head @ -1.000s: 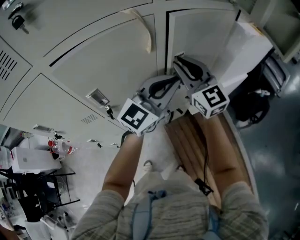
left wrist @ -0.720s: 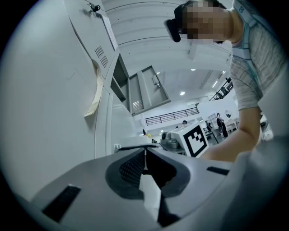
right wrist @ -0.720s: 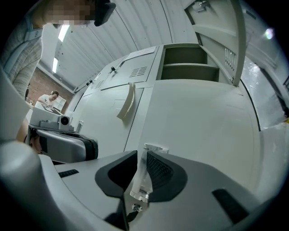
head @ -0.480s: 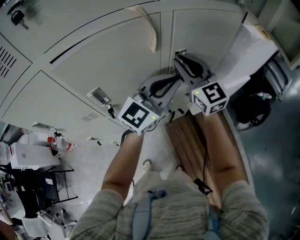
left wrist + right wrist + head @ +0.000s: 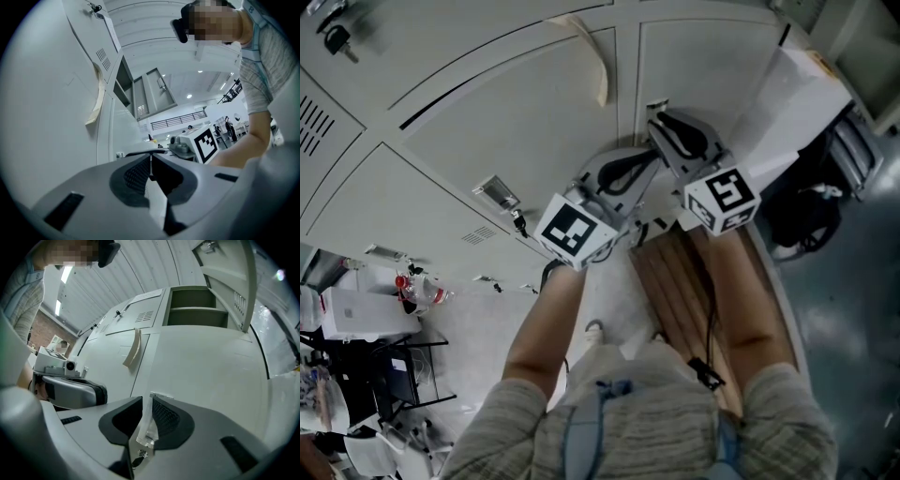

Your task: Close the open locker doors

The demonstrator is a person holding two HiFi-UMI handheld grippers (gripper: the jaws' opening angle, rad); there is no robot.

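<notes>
**Locker area of a large industrial hall.** Grey metal lockers (image 5: 506, 131) and a slatted bench (image 5: 670, 281). Beyond them, a cluttered table (image 5: 366, 323), mezzanine railing (image 5: 178, 123) and ceiling lights (image 5: 189, 96).

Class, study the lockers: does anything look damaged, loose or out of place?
A beige strip is peeling off a closed locker door, its lower end curling away. In the right gripper view, one upper locker also stands open, its door swung aside.

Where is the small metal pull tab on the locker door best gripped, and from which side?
Grip the pull tab by its two flat faces, coming straight at the locker door. It stands out as a thin plate, so one jaw fits each side.
</notes>
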